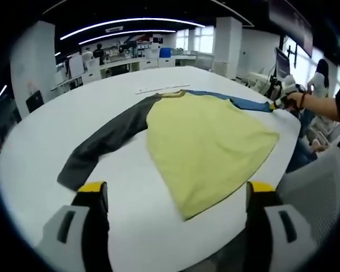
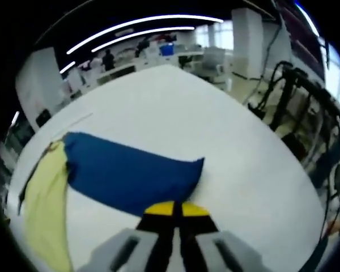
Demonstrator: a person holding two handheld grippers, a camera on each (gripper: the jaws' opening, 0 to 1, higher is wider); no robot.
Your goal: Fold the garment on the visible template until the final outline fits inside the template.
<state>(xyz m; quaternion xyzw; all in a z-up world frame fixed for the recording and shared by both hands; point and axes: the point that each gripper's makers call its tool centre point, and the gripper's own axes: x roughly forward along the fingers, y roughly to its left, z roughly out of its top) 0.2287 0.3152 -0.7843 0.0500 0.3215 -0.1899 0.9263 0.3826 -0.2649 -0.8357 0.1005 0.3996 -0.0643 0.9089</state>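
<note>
1. Office space in the background, ceiling strip lights, desks along the far wall, and a big white table (image 1: 56, 141) that everything sits on.
2. From my left gripper view the garment (image 1: 209, 141) lies flat on the table: yellow body, dark grey sleeve (image 1: 110, 141) stretched out to the left and near side, blue sleeve (image 1: 238, 101) running off to the far right.
3. My left gripper (image 1: 175, 195) hangs over the near edge of the table, jaws spread wide with nothing between them, yellow tips either side of the shirt's near hem. Not touching the cloth as far as I can see.
4. At the far right of that view a person's hand (image 1: 297, 101) holds the other gripper right at the cuff end of the blue sleeve.
5. In my right gripper view the right gripper (image 2: 174, 208) has its yellow-tipped jaws pressed together on the edge of the blue sleeve near its cuff, pinching it.
6. Same view: the sleeve runs away to the left into the yellow body.
7. A thin pale strip (image 1: 161, 88) lies on the table beyond the collar; can't tell what it is.
</note>
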